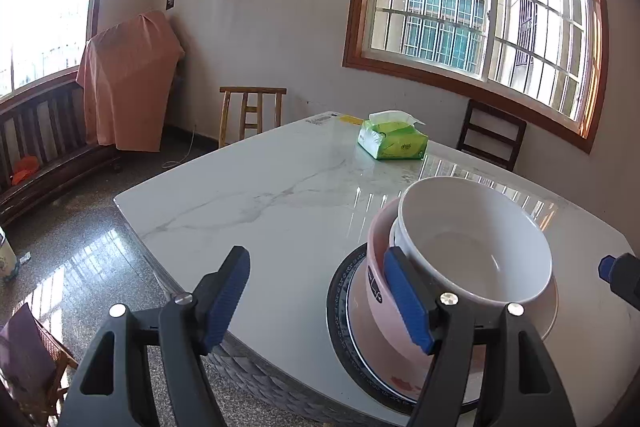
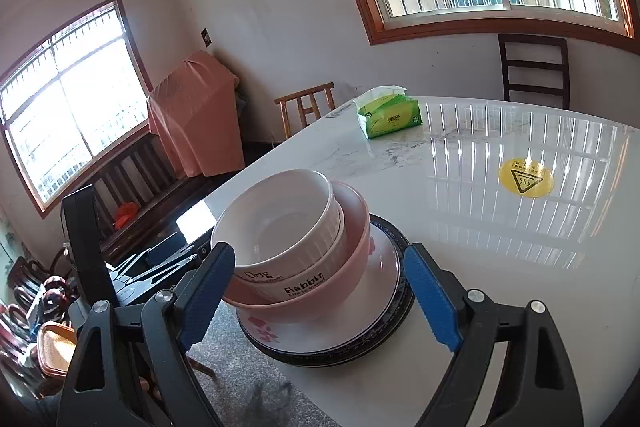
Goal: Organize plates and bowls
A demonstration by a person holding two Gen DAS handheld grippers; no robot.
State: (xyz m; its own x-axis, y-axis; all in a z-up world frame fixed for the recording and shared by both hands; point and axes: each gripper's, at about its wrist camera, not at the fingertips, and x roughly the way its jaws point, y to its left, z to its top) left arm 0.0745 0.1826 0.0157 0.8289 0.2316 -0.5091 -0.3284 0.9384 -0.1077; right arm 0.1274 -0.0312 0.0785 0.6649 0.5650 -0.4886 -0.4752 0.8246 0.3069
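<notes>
A stack stands near the front edge of the marble table [image 1: 260, 203]: a dark-rimmed plate [image 2: 390, 331], a white floral plate [image 2: 312, 331], a pink bowl marked "Rabbit" [image 2: 320, 291], and two nested white bowls, the top one [image 2: 280, 223] smooth inside. The stack also shows in the left wrist view, with the white bowl [image 1: 476, 239] tilted in the pink bowl [image 1: 378, 279]. My left gripper [image 1: 316, 295] is open, just left of the stack. My right gripper [image 2: 318, 293] is open, its fingers either side of the stack.
A green tissue pack [image 1: 392, 141] lies at the far side of the table. A yellow warning sticker [image 2: 526, 177] is on the tabletop. Wooden chairs [image 1: 252, 111] stand at the far edges. A bench and a cloth-covered object [image 1: 128, 83] are at the left wall.
</notes>
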